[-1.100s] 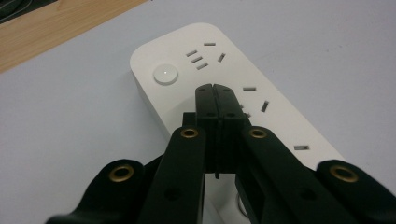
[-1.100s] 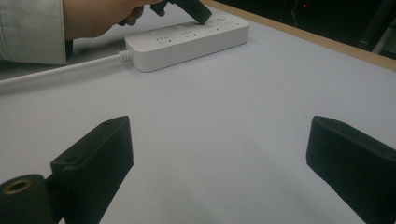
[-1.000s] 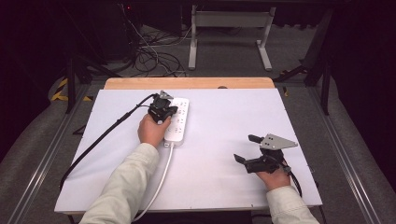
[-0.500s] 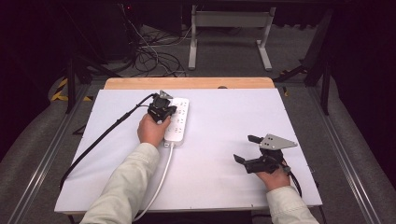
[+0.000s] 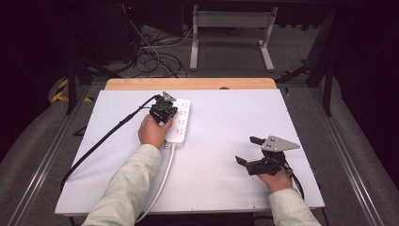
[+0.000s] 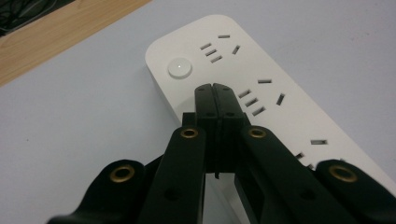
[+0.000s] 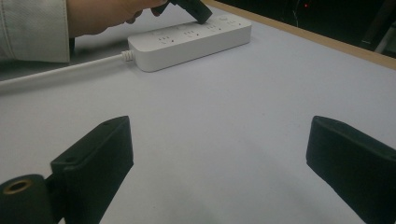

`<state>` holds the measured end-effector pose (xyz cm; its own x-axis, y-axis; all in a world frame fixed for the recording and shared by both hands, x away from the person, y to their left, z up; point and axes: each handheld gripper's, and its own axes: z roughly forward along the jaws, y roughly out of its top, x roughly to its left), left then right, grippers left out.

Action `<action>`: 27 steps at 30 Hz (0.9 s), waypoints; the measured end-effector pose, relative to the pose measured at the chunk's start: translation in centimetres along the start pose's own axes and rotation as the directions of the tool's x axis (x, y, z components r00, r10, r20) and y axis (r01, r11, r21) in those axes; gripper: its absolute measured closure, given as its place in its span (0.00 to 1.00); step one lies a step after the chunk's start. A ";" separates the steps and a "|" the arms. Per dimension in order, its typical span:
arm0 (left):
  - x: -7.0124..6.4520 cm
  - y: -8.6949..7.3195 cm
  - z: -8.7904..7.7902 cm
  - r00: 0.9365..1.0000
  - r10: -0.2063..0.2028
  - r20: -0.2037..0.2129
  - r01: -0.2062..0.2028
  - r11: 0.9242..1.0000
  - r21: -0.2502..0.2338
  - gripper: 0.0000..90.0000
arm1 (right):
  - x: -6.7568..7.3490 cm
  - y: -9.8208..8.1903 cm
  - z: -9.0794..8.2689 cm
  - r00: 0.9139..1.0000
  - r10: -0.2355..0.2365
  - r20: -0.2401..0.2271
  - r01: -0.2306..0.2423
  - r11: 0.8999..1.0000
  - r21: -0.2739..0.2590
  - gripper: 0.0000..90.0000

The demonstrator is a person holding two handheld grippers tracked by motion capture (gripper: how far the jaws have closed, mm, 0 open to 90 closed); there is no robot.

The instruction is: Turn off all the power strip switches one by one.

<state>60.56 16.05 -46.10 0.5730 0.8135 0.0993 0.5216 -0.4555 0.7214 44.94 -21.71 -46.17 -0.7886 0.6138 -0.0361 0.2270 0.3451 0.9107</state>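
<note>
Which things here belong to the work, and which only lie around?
In the work:
- white plastic power strip with round button
- shut left gripper over it

Lying around:
- open right gripper
- tangled black cables on the floor

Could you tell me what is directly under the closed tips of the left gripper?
The white power strip, just short of its round button. The left gripper covers the spot beneath its tips, so contact cannot be confirmed.
</note>
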 end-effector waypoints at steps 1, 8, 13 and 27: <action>0.1 0.0 0.0 1.000 -0.006 0.004 0.006 1.000 -0.002 1.00 | 0.0 0.0 0.0 1.000 0.000 0.000 0.000 1.000 0.000 0.09; 0.8 0.9 -1.9 0.992 -0.069 0.108 0.080 0.992 -0.102 1.00 | -0.2 0.0 -0.2 1.000 0.003 0.008 -0.003 1.000 -0.003 0.09; 1.4 2.6 -3.2 0.989 -0.080 0.121 0.097 0.985 -0.141 1.00 | -0.1 -0.1 0.0 1.000 0.001 0.004 -0.001 1.000 0.003 0.09; 2.8 3.5 -2.0 0.996 -0.061 0.067 0.070 0.988 -0.137 1.00 | -0.2 -0.2 -0.1 1.000 0.007 0.008 -0.007 1.000 0.005 0.09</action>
<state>62.72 17.48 -41.96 0.5814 0.8135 0.0090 0.4686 -0.3439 0.8137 45.03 -21.92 -46.28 -0.7826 0.6217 -0.0330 0.2350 0.3441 0.9091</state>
